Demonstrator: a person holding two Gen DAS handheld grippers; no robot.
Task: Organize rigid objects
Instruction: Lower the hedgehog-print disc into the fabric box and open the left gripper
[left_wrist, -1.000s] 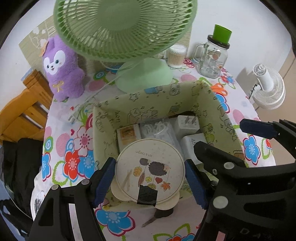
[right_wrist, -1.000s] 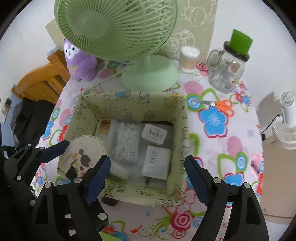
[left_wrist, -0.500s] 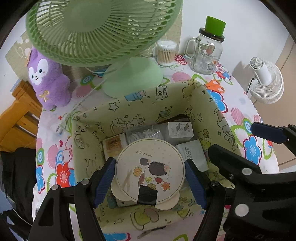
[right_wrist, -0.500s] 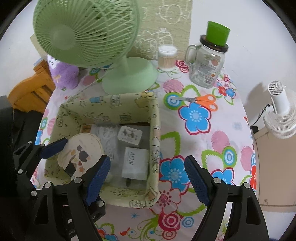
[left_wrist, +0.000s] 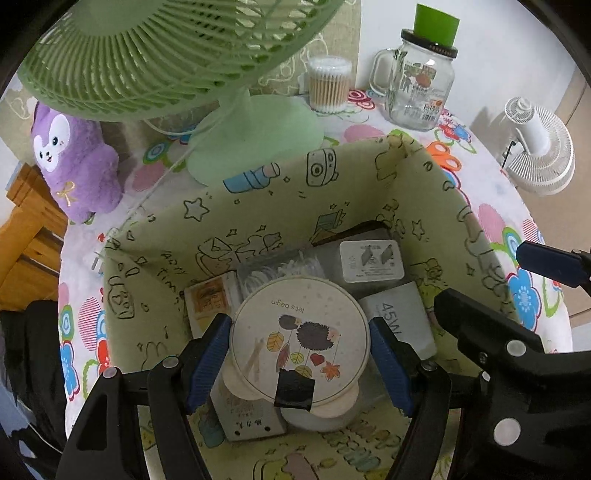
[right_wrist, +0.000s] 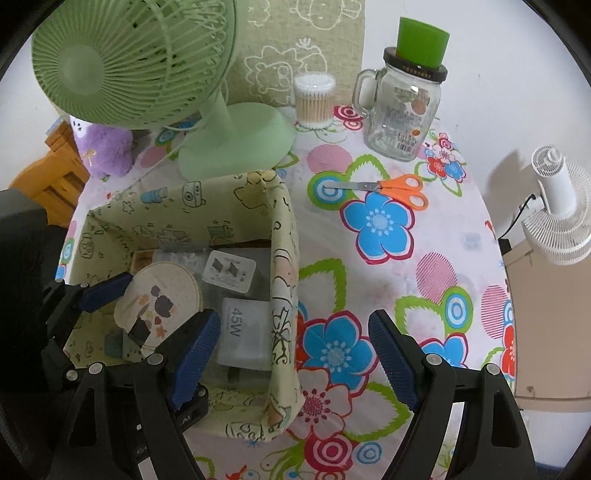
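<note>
1. The left gripper (left_wrist: 299, 350) pinches a round tin (left_wrist: 299, 332) across its widest part, one blue pad on each side of the rim, and holds it low inside the green fabric bin (left_wrist: 258, 206) above the items already packed there.

2. The right gripper (right_wrist: 295, 354) hangs with its jaws spread and nothing between them, straddling the bin's right wall over the flowered tablecloth (right_wrist: 424, 258).

3. The tin looks stiff and light. Its smooth curved side likely offers little bite, so a hold straight across the full width, as here, seems the safest place to take it; an off-centre pinch could let it squirt out.

4. A strip of black tape (left_wrist: 294, 387) sits at the lid's near edge, apparently keeping the lid on, which suggests it may come loose if knocked.

5. The tin's printed face points up toward the camera and its short axis runs roughly vertical. Being round, it has no long axis in plan. The lid's lettering reads upside down at the far edge, the tape at the near edge.

6. Beneath and beside it lie a white charger (left_wrist: 371, 256) and a grey block marked 45W (left_wrist: 399, 325) to the right, and a small yellow-labelled box (left_wrist: 210, 302) to the left.

7. An orange-handled pair of scissors (right_wrist: 391, 186) lies outside the bin, on the far right.
</note>
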